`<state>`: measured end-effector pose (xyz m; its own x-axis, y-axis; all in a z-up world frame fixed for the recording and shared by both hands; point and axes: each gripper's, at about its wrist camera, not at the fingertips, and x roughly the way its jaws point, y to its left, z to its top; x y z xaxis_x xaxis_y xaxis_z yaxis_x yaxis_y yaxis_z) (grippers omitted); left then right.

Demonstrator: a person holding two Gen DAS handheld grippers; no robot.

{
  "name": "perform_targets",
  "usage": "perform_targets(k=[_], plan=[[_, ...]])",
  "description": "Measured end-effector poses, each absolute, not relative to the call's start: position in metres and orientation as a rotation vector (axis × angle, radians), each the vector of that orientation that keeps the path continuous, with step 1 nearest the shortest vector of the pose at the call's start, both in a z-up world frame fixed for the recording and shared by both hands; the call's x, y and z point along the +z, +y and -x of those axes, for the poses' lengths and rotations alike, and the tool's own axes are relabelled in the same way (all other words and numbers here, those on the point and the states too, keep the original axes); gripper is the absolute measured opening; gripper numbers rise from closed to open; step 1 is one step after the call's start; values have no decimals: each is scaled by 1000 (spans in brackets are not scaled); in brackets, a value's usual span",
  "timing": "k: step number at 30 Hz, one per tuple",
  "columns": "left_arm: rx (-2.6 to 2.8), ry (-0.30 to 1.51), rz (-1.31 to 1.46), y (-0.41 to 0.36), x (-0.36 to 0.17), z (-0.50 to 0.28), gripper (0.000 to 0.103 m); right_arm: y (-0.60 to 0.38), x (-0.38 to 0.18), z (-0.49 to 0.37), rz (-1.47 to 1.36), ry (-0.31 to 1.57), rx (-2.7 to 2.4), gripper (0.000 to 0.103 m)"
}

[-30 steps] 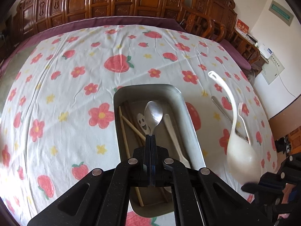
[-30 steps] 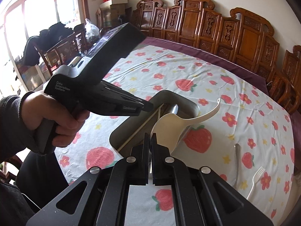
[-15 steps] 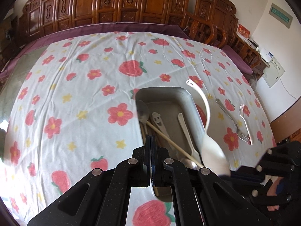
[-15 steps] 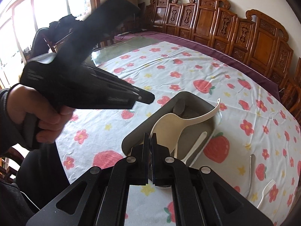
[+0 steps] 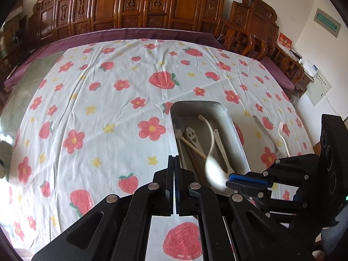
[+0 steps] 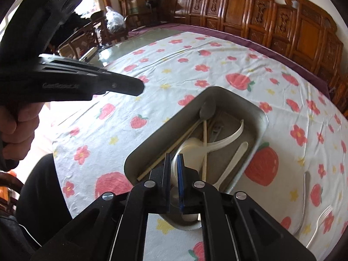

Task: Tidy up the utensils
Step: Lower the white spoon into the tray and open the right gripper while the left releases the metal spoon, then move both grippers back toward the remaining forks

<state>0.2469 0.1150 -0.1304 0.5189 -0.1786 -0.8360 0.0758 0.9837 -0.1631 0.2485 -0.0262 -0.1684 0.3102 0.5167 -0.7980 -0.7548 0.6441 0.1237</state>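
A white tablecloth [image 5: 104, 113] printed with red flowers, strawberries and yellow stars is covering a large table, with a purple cloth [image 5: 130, 35] showing along the far edge beyond it. Carved wooden chairs [image 5: 139, 4] are lining the wall behind the table, and in the right wrist view a bright window is showing at the upper left.

The left gripper [image 5: 174, 163] is hovering over the cloth with its jaws pressed together and nothing between them. Just ahead of it and to its right, a metal tray [image 5: 237, 139] is resting on the cloth, holding a metal spoon [image 5: 178, 128], a smiley-face spatula [image 5: 192, 136], wooden chopsticks [image 5: 193, 146] and a white plastic spoon [image 5: 220, 145].

The right gripper [image 6: 174, 163] is pointing down into the near end of the tray [image 6: 262, 128]. Its jaws have just been opening and are standing slightly apart, with the bowl of a white ladle [image 6: 191, 150] between them; its curved handle is reaching toward the tray's far corner. Whether the pads are pressing on it I cannot tell.

Right of the tray, a metal utensil [image 6: 304, 198] and a fork [image 6: 322, 219] are lying on the cloth. A person's hand [image 6: 15, 130] is holding the left gripper's handle.
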Motion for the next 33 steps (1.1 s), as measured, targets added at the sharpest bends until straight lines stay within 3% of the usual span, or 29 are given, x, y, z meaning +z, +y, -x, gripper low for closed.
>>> perform_targets(k=[26, 29, 33], plan=[[-319, 978, 53, 15, -109, -243, 0, -216, -135, -226, 107, 859, 473, 8], [-336, 978, 45, 3, -110, -244, 0, -232, -140, -227, 88, 871, 436, 15], [-368, 974, 34, -18, -113, -248, 0, -257, -150, -230, 77, 891, 379, 16]])
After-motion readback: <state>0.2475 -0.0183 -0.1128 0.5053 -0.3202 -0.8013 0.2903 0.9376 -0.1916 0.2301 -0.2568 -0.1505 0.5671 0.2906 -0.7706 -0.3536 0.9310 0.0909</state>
